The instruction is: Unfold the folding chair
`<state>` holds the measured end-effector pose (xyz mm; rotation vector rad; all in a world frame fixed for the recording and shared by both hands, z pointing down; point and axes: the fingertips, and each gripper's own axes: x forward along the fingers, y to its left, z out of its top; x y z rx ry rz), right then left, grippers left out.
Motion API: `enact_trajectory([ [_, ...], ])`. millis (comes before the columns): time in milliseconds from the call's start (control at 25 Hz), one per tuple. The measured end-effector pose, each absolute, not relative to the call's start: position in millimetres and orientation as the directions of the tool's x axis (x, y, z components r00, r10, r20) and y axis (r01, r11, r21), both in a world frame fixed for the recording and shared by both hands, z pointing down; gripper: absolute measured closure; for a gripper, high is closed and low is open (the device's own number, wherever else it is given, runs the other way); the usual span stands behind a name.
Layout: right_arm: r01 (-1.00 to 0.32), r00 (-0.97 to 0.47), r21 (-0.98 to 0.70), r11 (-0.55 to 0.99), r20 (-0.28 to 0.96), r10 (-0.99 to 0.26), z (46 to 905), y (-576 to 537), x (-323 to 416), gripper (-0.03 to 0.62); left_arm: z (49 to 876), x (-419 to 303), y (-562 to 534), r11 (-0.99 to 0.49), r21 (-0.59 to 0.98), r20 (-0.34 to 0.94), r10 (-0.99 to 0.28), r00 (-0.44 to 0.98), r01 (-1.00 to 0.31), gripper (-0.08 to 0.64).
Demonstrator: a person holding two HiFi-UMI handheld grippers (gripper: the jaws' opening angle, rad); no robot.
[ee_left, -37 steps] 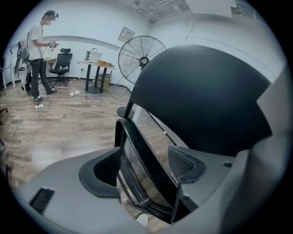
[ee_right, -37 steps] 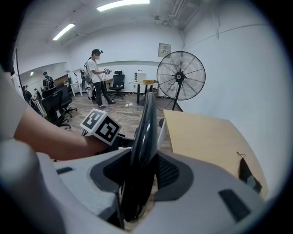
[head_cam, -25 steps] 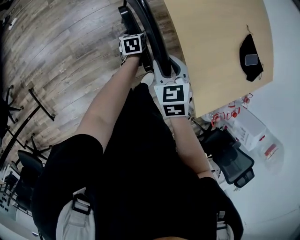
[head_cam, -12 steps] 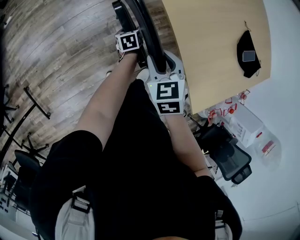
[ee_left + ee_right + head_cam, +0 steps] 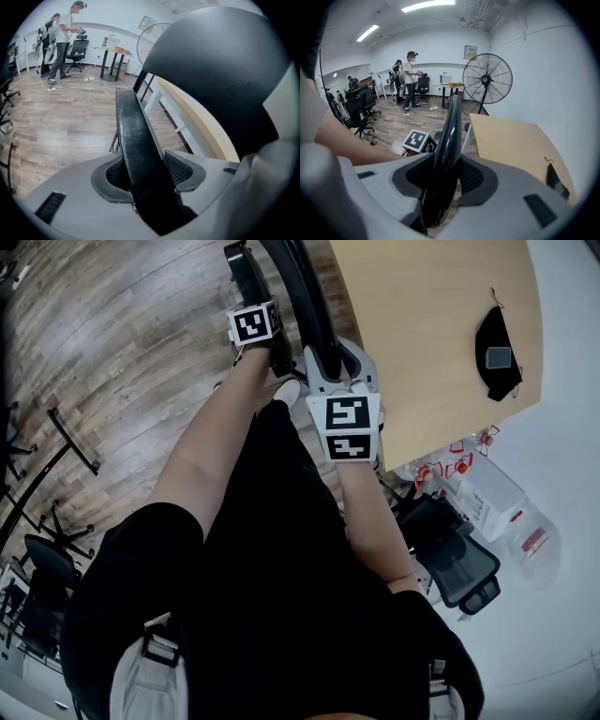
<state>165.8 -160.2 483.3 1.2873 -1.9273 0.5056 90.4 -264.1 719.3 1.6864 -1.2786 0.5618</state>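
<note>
Reaches left forearm point(image 5: 211, 446) and right forearm point(image 5: 375, 521) down to the chair frame point(image 5: 292, 282). Holds the right gripper point(image 5: 326, 371) clamped on its nearer tube. Closes the left gripper point(image 5: 274, 354) round a bar just left of that, pads against it. Points both steeply downward.

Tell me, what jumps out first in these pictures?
Two grippers held by a person grab a black folded chair: the left gripper is closing its jaws round one part, and the right gripper is clamped on another. Right beside them stands a pale wooden table, and a big fan stands beyond it.
</note>
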Motion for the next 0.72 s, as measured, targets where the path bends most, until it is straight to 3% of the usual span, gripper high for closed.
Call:
enact_trajectory([
  [720,-0.892,-0.229,0.090,0.444,0.755,-0.614,483.5,-150.3,136.5,0.442,719.8,59.2,-252.4,-0.046,0.490,0.734,-0.516,0.441,-0.870,0.357],
])
